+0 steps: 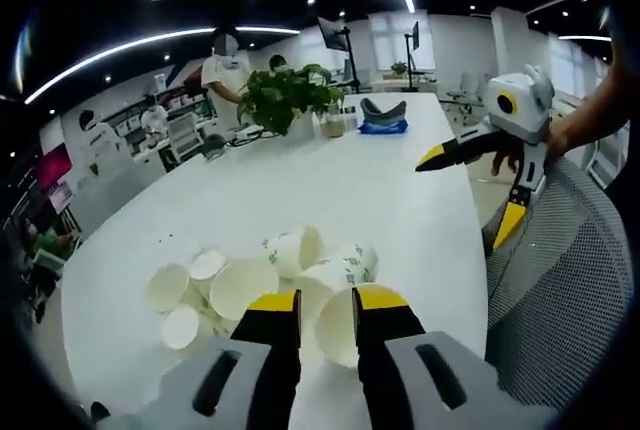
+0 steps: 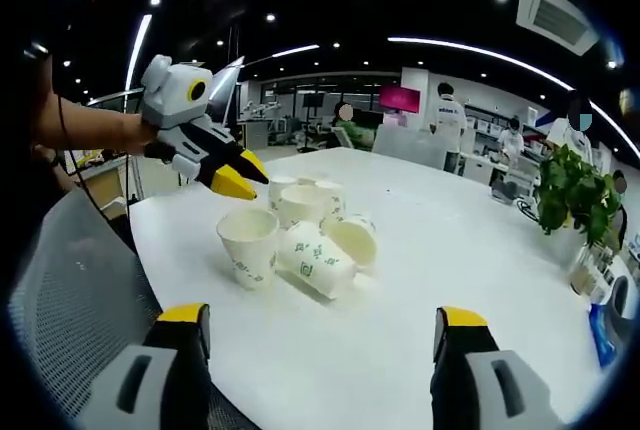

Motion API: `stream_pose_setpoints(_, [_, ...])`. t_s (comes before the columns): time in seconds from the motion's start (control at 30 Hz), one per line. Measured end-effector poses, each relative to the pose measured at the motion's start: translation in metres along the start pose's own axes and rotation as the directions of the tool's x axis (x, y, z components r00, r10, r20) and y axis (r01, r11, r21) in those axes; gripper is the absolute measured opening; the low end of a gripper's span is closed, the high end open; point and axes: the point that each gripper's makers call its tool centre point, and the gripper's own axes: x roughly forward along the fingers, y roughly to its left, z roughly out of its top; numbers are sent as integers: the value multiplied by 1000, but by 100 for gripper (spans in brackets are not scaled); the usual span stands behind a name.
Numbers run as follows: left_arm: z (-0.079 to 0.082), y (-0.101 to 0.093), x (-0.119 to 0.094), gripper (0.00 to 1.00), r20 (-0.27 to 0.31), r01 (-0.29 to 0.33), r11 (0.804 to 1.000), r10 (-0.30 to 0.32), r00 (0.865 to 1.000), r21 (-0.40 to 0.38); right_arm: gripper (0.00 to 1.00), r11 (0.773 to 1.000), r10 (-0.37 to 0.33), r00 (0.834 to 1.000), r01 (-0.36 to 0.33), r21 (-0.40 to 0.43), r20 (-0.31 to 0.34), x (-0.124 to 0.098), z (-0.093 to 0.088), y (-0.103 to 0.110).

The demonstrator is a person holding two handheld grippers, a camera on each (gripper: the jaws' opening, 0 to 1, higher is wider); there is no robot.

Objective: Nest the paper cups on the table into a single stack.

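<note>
Left gripper view: paper cups (image 1: pixel 270 285) in a loose cluster on white desk (image 1: pixel 330 185), near edge, well apart from the potted plant (image 1: pixel 288 95) at far end. Most lie on sides, mouths facing mixed ways; several show open rims toward camera, so long axes run roughly along the desk top, not upright. A few flat white discs left of pile: lids or cup bottoms, can't tell. Left gripper (image 1: pixel 325 302) hangs just over nearest cup, jaws close together w/ narrow gap, holding nothing. Right gripper (image 1: pixel 480 185) off to the side over desk edge, jaws spread, empty.

Right gripper view: cups (image 2: pixel 300 240) mid-desk, on the side away from the plant (image 2: pixel 575 190). One cup (image 2: pixel 249 245) stands mouth-up; the rest are tipped, mouths various. Right gripper (image 2: pixel 320 335) jaws wide apart, empty. Left gripper (image 2: pixel 232 175) above pile.

Handling, est.: light, thin-walled, crush easily, prob. roll. Pinch wall at rim lightly.
</note>
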Motion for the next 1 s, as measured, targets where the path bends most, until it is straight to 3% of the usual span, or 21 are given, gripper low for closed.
stream_pose_setpoints(0.53, [-15, 38, 22, 18, -50, 4, 1000, -4, 999, 2, 94, 1000, -2, 1000, 2, 4, -5, 1, -3, -2])
stream_pose_setpoints(1.0, [-25, 43, 42, 14, -121, 53, 997, -45, 992, 60, 94, 1000, -11, 1000, 11, 11, -10, 1, -4, -4])
